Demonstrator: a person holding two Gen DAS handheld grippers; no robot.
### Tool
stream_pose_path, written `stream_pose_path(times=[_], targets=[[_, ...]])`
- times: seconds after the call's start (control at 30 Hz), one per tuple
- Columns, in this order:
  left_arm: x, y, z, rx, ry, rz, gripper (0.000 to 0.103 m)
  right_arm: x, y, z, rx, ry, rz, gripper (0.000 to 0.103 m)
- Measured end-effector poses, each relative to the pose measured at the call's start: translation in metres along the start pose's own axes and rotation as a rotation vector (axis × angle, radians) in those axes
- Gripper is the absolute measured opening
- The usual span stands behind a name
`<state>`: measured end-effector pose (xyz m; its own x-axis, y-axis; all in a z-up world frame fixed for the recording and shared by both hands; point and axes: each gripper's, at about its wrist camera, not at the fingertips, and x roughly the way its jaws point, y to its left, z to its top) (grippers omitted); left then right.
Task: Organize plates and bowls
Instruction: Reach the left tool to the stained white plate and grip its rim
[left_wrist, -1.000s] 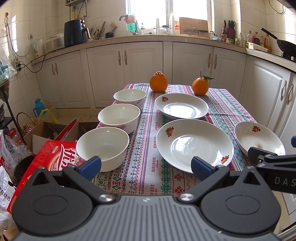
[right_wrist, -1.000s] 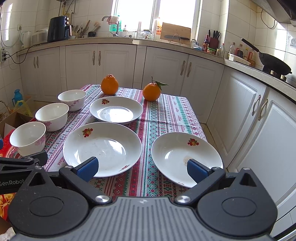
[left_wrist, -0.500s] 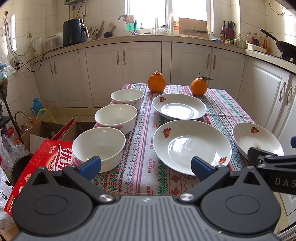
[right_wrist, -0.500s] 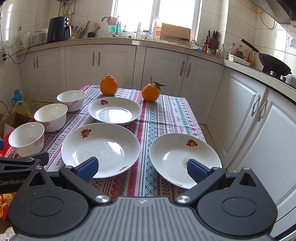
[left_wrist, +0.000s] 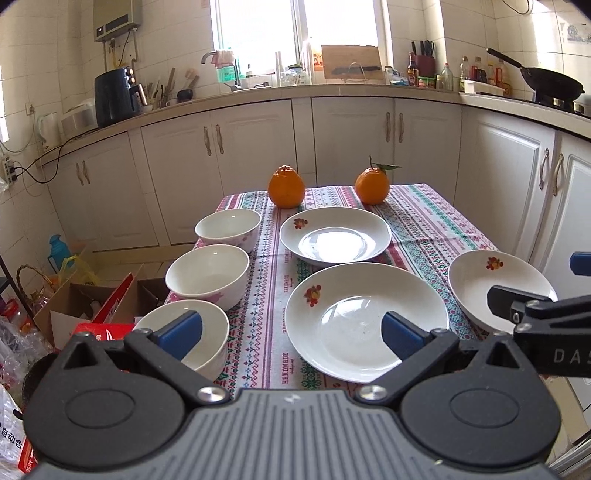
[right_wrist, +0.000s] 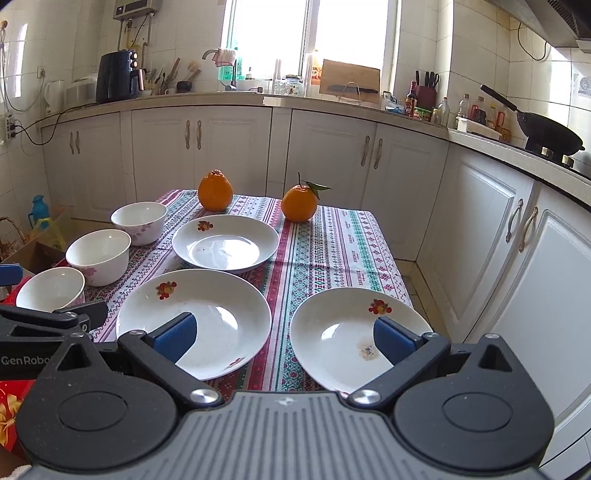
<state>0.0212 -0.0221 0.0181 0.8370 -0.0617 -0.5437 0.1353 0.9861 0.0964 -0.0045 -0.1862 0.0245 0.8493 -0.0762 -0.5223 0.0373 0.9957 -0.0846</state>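
Three white bowls, three floral plates and two oranges share the cloth-covered surface.

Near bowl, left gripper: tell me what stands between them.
Nothing visible does. The left gripper is open, and the near bowl sits just past its left finger with no object between; the big plate lies to the right.

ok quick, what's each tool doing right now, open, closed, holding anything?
Left tool: open, holding nothing, hovering at the near table edge.
Right tool: open, holding nothing, also at the near edge.
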Motion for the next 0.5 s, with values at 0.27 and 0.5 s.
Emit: stream_pose_path(times=[0.27, 0.5], targets=[[0.020, -0.012, 0.014, 0.038, 0.029, -0.106, 0.102, 0.007, -0.018, 0.005, -0.043, -0.035, 0.012, 0.103], [0.035, -0.029, 0.024, 0.103, 0.036, -0.162, 0.102, 0.020, -0.053, -0.001, -0.048, -0.009, -0.024, 0.103]])
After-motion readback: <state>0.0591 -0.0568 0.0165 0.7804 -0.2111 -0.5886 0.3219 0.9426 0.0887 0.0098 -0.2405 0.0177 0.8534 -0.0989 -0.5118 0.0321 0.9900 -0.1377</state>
